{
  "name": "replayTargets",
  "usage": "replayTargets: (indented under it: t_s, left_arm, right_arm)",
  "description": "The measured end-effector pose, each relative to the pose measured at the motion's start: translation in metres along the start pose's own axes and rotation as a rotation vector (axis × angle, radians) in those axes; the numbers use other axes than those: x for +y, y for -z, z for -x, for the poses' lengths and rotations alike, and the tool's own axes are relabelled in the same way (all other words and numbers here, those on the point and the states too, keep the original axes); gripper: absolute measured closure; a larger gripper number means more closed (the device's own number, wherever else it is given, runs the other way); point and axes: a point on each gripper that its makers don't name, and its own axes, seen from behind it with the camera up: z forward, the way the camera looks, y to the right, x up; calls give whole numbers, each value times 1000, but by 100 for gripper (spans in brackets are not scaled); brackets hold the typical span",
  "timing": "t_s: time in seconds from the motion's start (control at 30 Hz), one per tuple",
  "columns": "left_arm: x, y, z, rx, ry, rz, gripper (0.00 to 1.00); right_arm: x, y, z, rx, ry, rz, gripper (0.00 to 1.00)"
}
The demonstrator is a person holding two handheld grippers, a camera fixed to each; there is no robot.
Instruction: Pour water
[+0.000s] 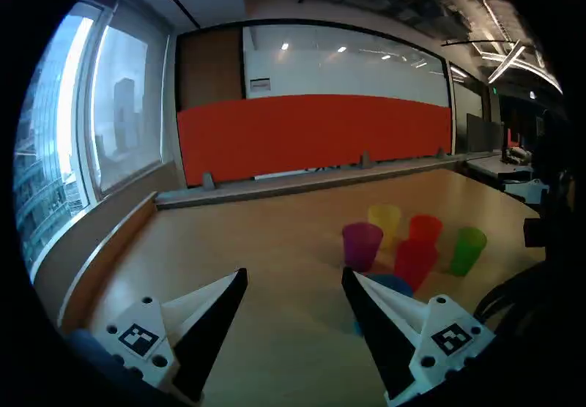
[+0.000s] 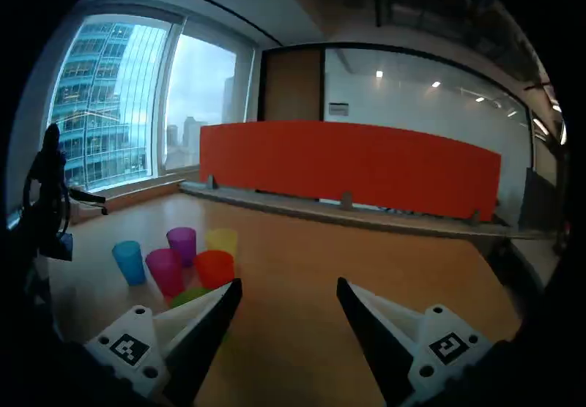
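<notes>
**Crowded cups inviting a knock-over**

On the left gripper [image 1: 293, 271] and the right gripper [image 2: 288, 282], the fingers are standing apart, holding nothing. Six translucent plastic cups [image 1: 414, 260] are crowding together on the pale wooden surface [image 1: 242, 253], the blue plastic cup [image 1: 395, 284] sitting nearest the left fingers. Reaching in is risking toppling light neighbours. Whether any holds water, I cannot tell.

Item count: six plastic cups, one of each colour.
Ahead and to the left of the right gripper [image 2: 288, 282]: one blue cup [image 2: 130, 261], one magenta cup [image 2: 165, 271], one purple cup [image 2: 182, 244], one yellow cup [image 2: 221, 240], one orange cup [image 2: 214, 268] and one green cup [image 2: 189, 296], partly behind the fingertip. Right gripper and left gripper [image 1: 293, 271]: two fingers each.
</notes>
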Motion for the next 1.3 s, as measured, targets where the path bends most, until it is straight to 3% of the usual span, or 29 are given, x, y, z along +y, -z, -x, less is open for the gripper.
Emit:
replayTargets:
  t_s: [0.37, 0.67, 0.9, 1.07, 1.3]
  left_arm:
    - [-1, 9, -49, 168, 27, -63, 4]
    - [-11, 20, -76, 274, 50, -136, 4]
    - [-11, 19, -83, 316, 75, -150, 4]
    - [-13, 17, -87, 327, 58, -169, 4]
    - [-16, 18, -92, 356, 51, -199, 4]
  right_arm:
    - [32, 6, -54, 164, -60, 147, 0]
    - [62, 17, -71, 246, -96, 282, 0]
    - [71, 22, -75, 281, -85, 360, 0]
    - [74, 25, -77, 288, -61, 401, 0]
    - [75, 24, -74, 285, -87, 414, 0]
